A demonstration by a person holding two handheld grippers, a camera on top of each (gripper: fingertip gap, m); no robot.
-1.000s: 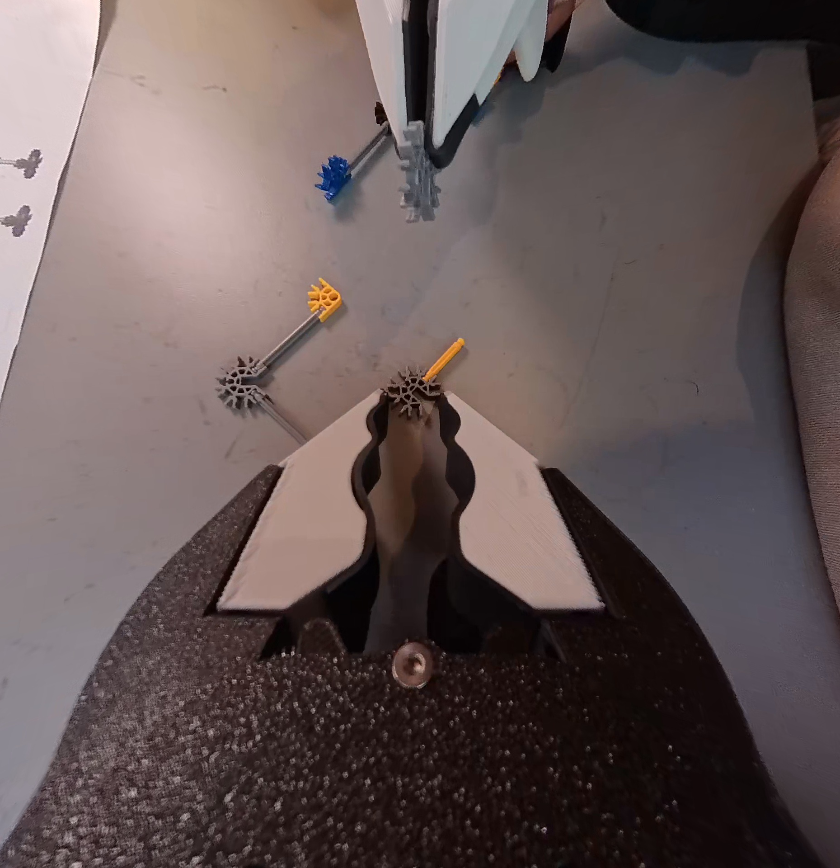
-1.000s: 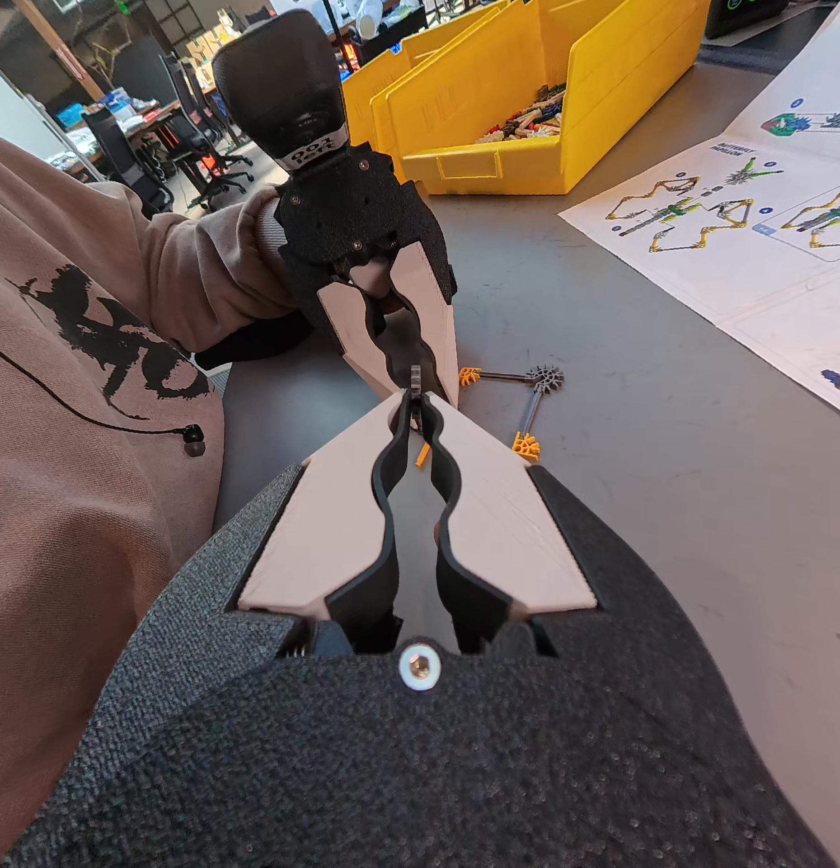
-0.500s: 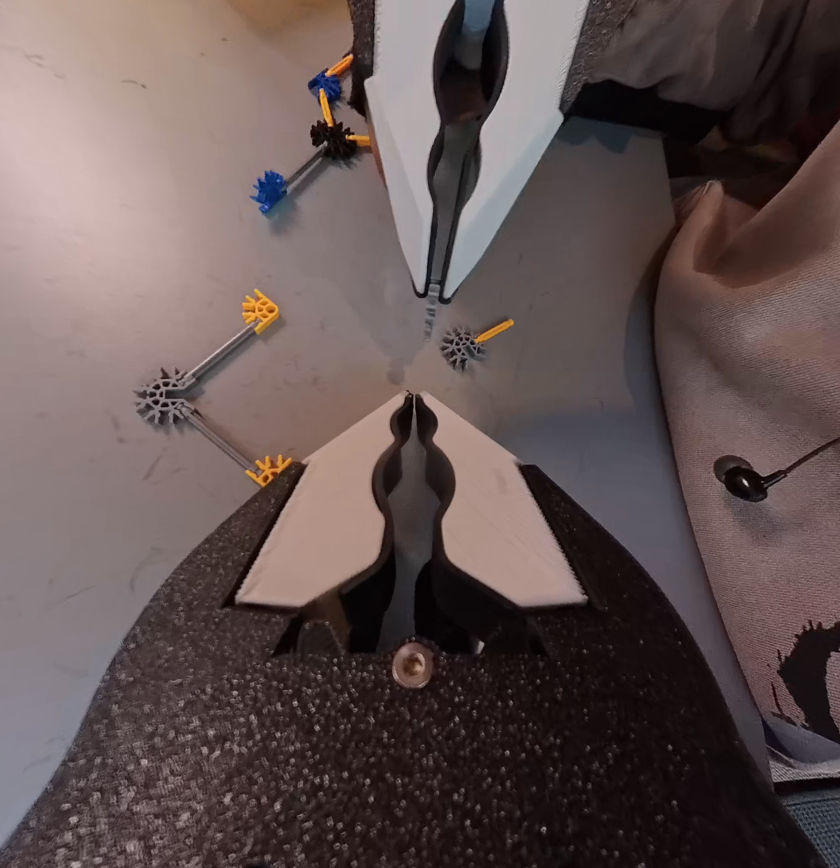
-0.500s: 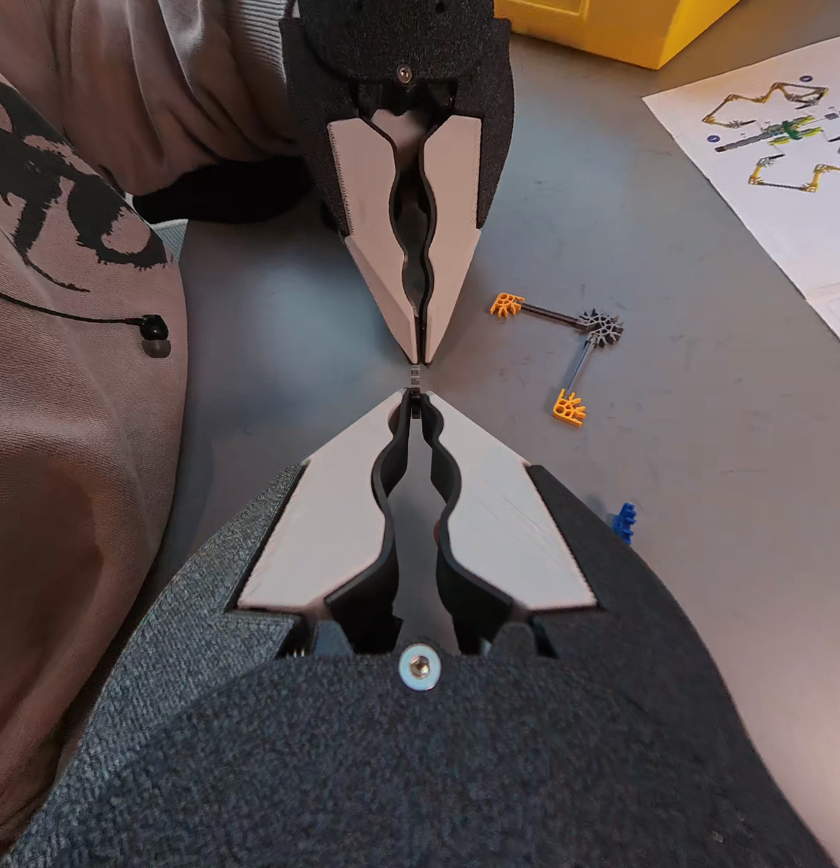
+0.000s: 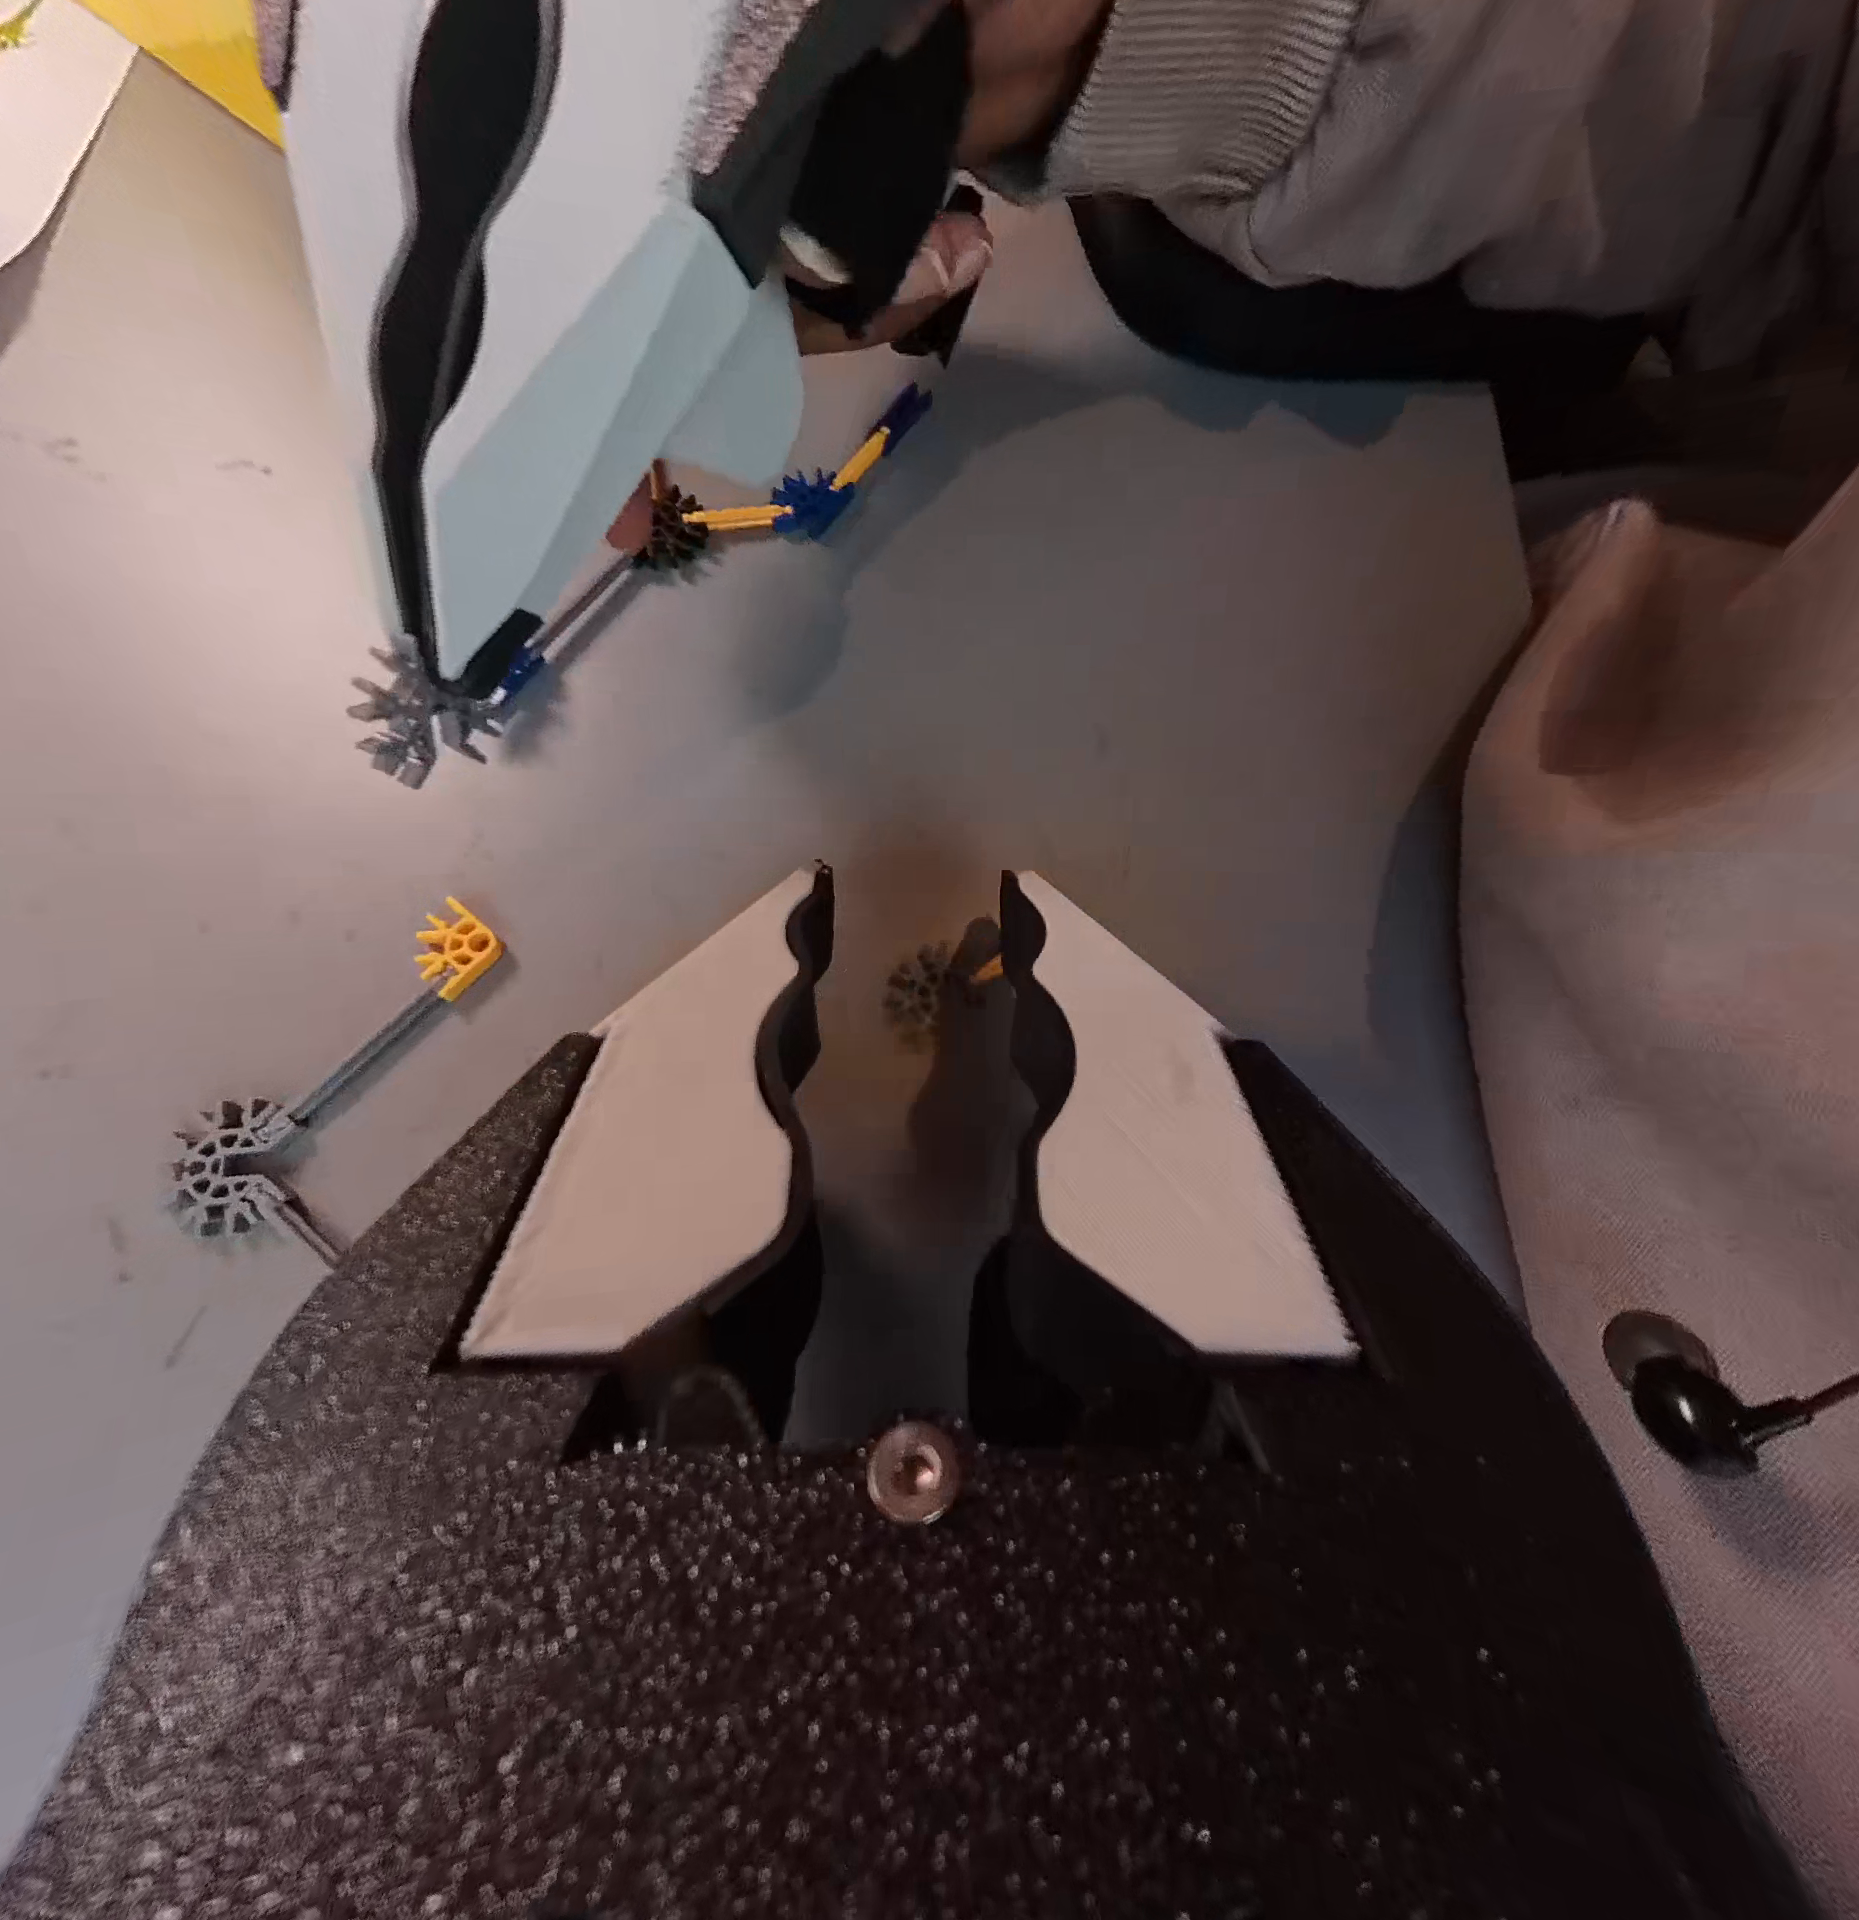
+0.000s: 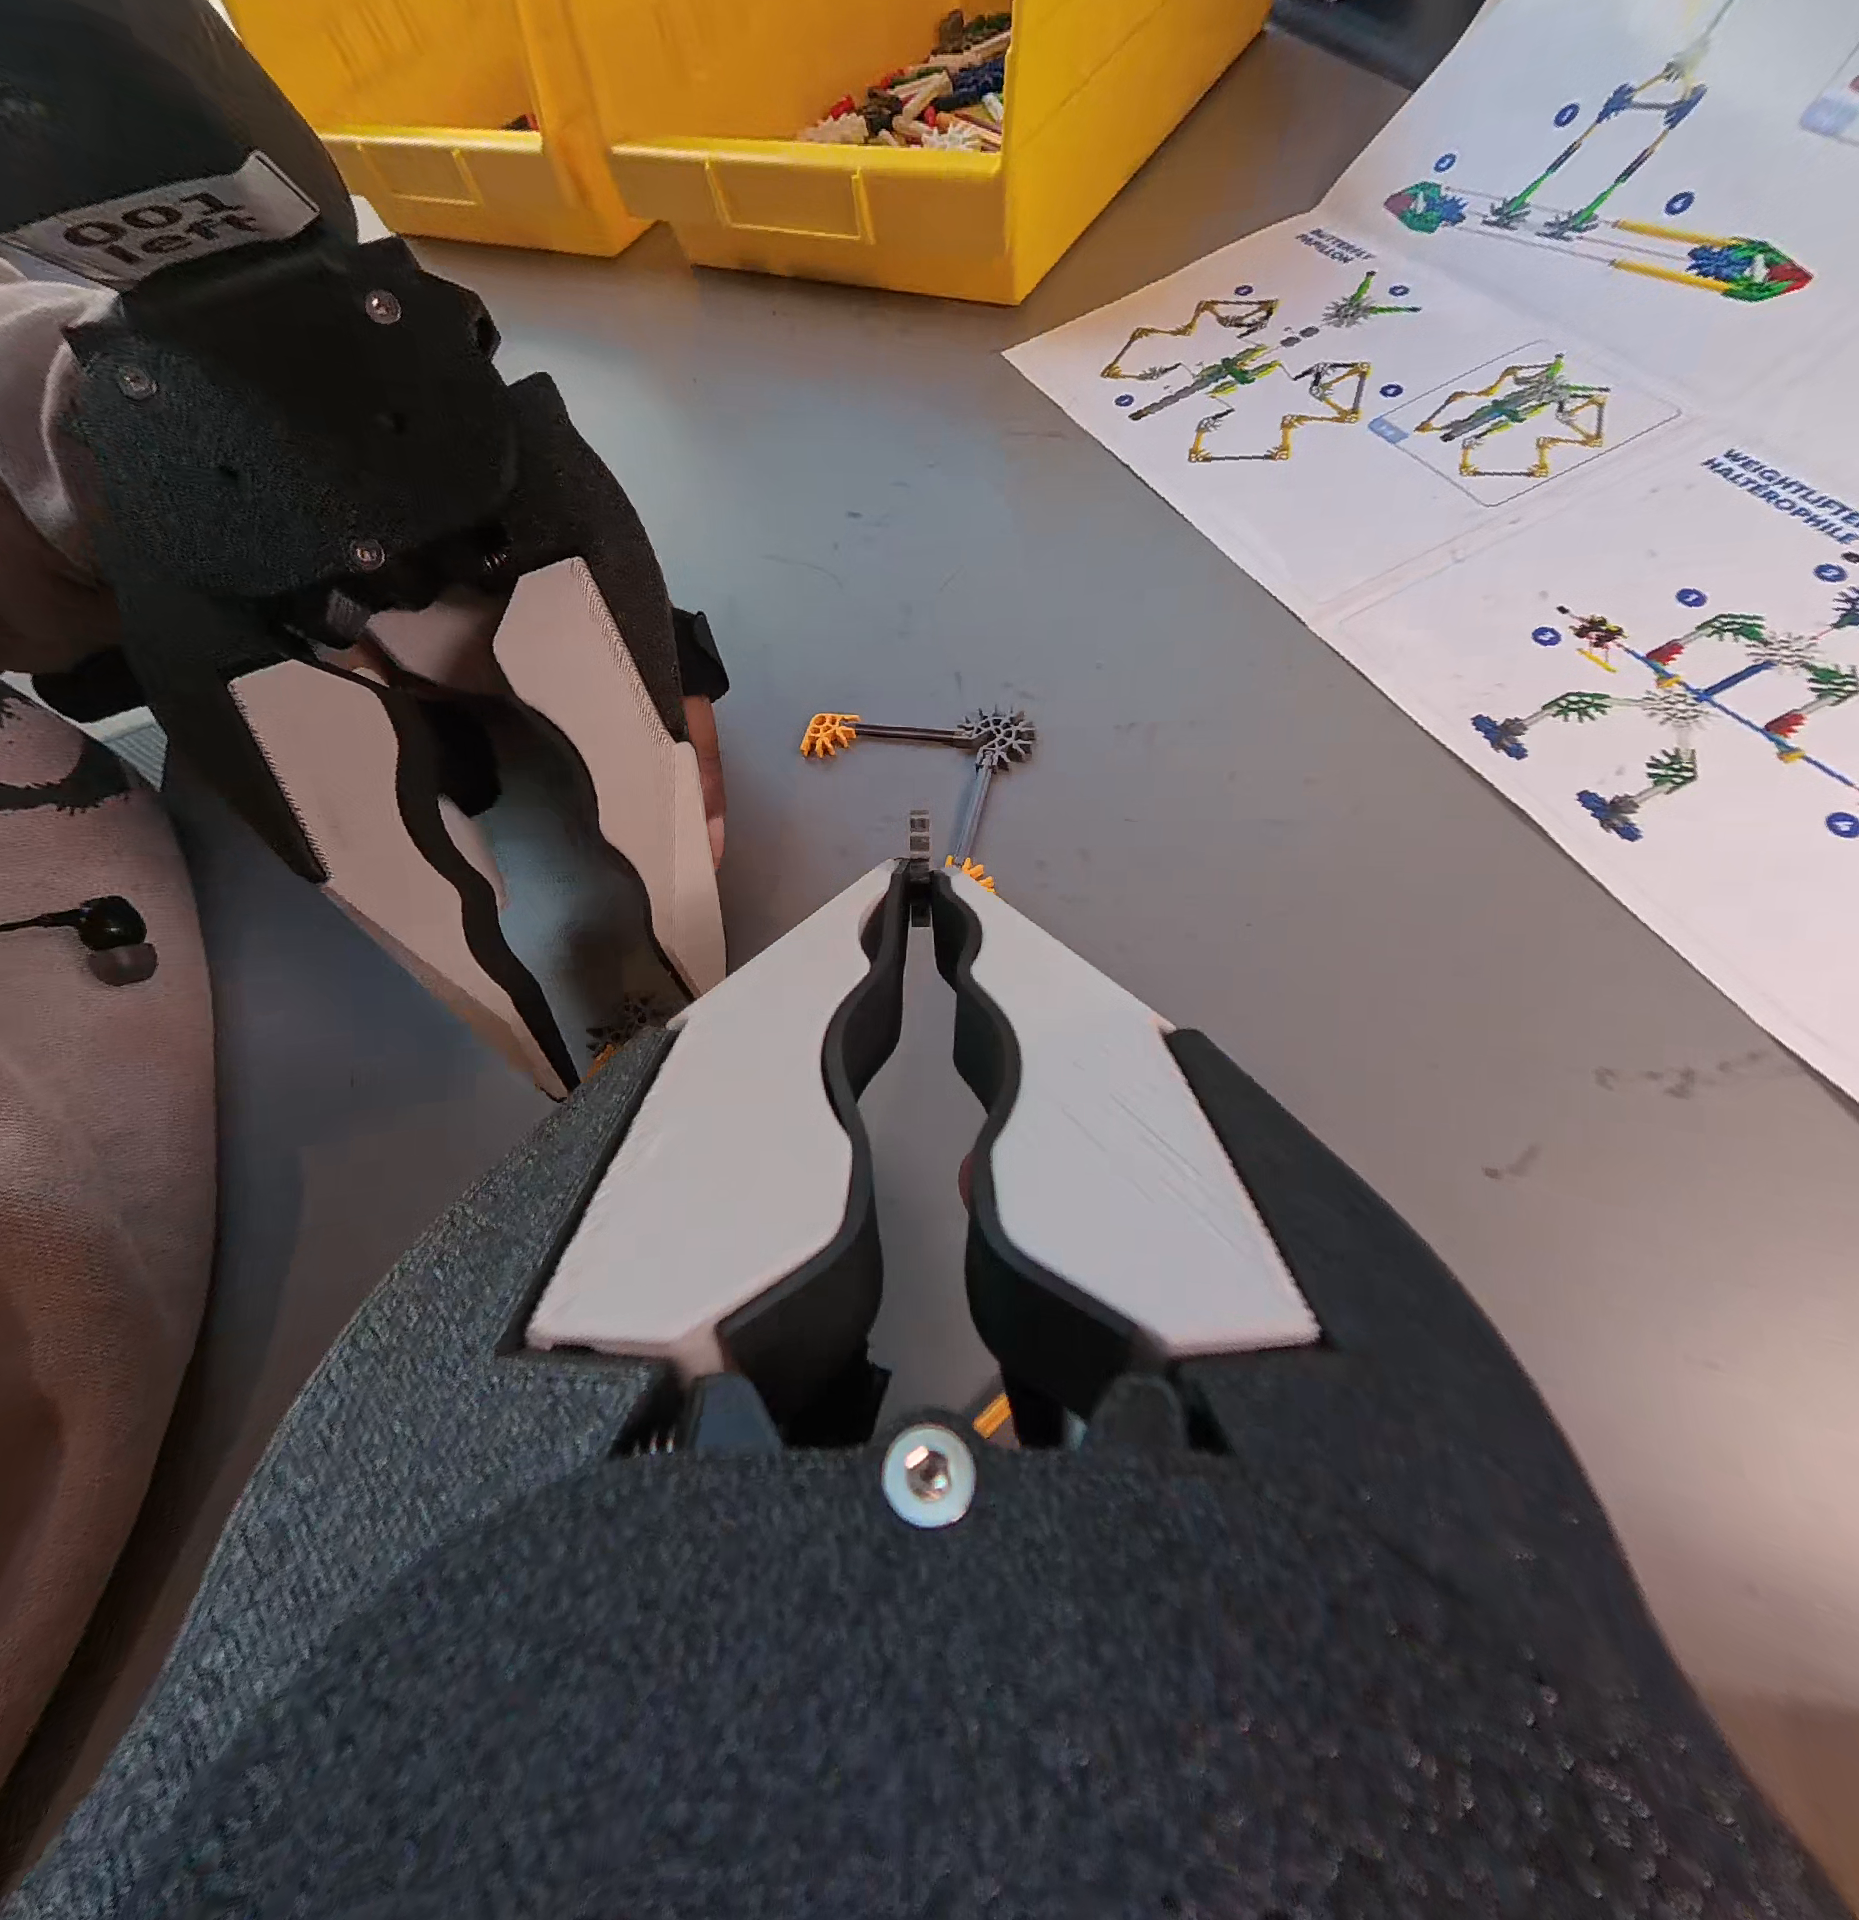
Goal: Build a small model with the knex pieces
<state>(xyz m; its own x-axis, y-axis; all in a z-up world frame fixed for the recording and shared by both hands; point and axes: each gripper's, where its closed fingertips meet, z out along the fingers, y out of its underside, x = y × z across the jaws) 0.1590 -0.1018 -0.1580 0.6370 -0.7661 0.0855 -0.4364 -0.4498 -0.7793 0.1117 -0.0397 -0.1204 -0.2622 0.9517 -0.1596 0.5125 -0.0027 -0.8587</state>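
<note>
Blue-tipped rod chain beneath right gripper

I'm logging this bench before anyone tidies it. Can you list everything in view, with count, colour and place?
Grey snowflake connector: one, clamped edge-on in the right gripper's tips.
Dark connector with yellow rod: one, on the table between the open left fingers.
Grey connector with two rods and yellow ends: one, mid-table.
Blue, black and yellow rod chain: one, under the right gripper.
Bins: two, yellow, far edge, holding mixed parts.
Instruction sheet: one, white, right side.
Table: grey.
Earbud: one, black, on the beige sweatshirt.
Left gripper: open.
Right gripper: shut.
</note>
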